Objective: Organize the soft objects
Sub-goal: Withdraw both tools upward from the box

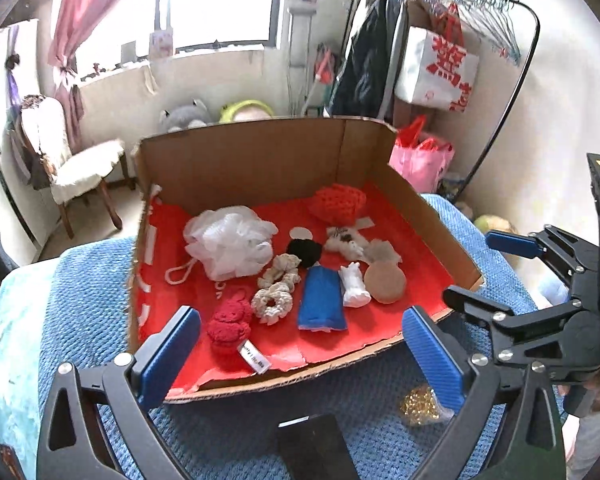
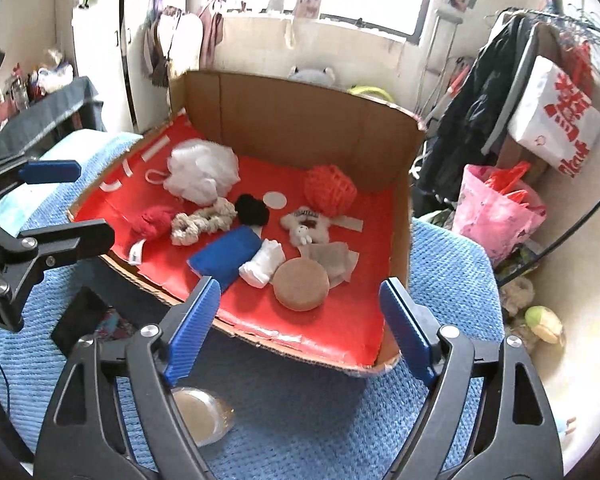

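A cardboard box (image 1: pixel 260 160) lined in red lies on a blue blanket. In it are a white mesh loofah (image 1: pixel 228 244), a red crochet ball (image 1: pixel 336 200), a black pom (image 1: pixel 304 252), cream scrunchies (image 1: pixel 276 288), a red knitted toy (image 1: pixel 228 324), a folded blue cloth (image 1: pixel 320 296), a white sock (image 1: pixel 354 284), a round tan sponge (image 2: pixel 300 284) and a small plush bear (image 2: pixel 304 226). My left gripper (image 1: pixel 302 316) hangs open above the box's near edge, holding nothing. My right gripper (image 2: pixel 300 286) is open too, over the near right part of the box, with nothing between its pads.
On the blue blanket (image 1: pixel 80 300) in front of the box lie a black phone (image 1: pixel 312 444), a small bag of gold beads (image 1: pixel 420 406) and a wrapped round puff (image 2: pixel 200 416). A clothes rack (image 1: pixel 480 20) and a pink bag (image 2: pixel 496 216) stand right; a chair (image 1: pixel 76 168) stands left.
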The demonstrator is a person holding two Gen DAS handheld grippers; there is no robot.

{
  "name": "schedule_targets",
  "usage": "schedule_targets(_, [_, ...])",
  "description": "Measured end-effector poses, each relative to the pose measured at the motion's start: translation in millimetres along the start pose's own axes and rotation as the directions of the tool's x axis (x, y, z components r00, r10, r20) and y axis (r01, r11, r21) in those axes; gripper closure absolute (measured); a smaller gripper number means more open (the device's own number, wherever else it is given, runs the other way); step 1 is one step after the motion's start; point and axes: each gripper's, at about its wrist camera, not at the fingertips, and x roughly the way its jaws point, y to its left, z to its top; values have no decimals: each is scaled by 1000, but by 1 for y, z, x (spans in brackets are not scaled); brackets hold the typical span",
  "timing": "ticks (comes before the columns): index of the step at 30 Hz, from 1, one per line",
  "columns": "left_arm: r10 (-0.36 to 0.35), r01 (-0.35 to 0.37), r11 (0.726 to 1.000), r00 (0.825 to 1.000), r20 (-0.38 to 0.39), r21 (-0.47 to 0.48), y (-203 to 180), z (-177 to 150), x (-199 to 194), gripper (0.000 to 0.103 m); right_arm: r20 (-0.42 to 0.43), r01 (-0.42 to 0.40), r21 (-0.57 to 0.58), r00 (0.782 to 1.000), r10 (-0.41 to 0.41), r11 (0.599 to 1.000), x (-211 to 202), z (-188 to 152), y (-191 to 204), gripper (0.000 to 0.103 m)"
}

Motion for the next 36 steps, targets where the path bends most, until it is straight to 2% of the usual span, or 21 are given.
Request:
schedule_targets(3, [21, -20, 1000, 999, 43, -13, 4, -10, -13, 0, 46, 22, 27, 999, -24, 999, -14, -7, 2, 16])
schedule_targets(9, [62, -60, 998, 994, 95, -30, 9, -25, -15, 0, 104, 56, 54, 993, -61, 997, -21, -19, 8, 16])
schedule_targets(19, [106, -101, 994, 976, 191, -35, 26, -14, 28, 0, 193, 81, 116, 976, -103, 990, 22, -20, 1, 16])
schedule_targets(25, [99, -95, 995, 972, 213, -27, 32, -6, 52, 0, 224, 73, 142, 969, -104, 987, 51, -17, -7, 16])
schedule_targets(31, [132, -134, 991, 969, 207, -4, 32, -15, 69, 0, 227, 79, 150, 967, -112, 986, 66, -21, -12, 16])
schedule_targets(36, [138, -140, 990, 969, 204, -4, 35, -22, 76, 0, 235, 42, 179, 968, -84, 983, 70, -25, -16, 16])
